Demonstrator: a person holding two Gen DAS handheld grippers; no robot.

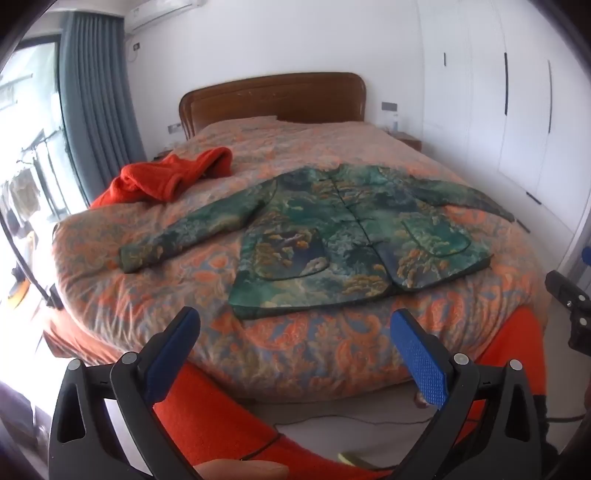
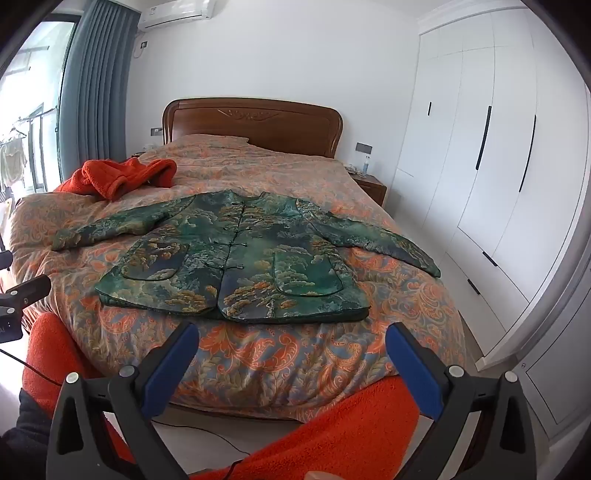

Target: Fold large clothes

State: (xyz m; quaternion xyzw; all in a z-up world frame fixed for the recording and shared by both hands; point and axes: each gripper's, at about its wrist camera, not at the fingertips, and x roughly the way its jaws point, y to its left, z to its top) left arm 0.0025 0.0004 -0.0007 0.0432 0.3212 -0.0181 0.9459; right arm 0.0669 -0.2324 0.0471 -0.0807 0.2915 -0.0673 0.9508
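Big green jacket [image 2: 236,258] with gold trees, spread flat on the bed [image 2: 258,354], front side up. Buttoned down the middle. Both sleeves stretched out to the sides. Bottom hem near the foot end of the bed. Two round pockets low on the front.

Left hand-held gripper [image 1: 295,354] wide open, nothing between its blue pads [image 1: 421,365]. Held in the air off the foot of the bed, tipped down a bit, well apart from the jacket [image 1: 332,243].

Right hand-held gripper [image 2: 293,354] wide open too, holding nothing. Also off the foot of the bed, tipped down, not touching the jacket.

Bed cover orange and blue with swirly leaves. Bumpy red blanket [image 2: 122,177] bunched up on the far left part of the bed, apart from the jacket. More red fuzzy cloth [image 2: 351,432] hanging low at the foot end. Brown wooden headboard [image 2: 255,123] at the back. White wardrobe [image 2: 491,166] on the right wall. Grey-blue curtain [image 2: 92,81] by the window on the left. White air conditioner [image 2: 177,13] up high on the wall.
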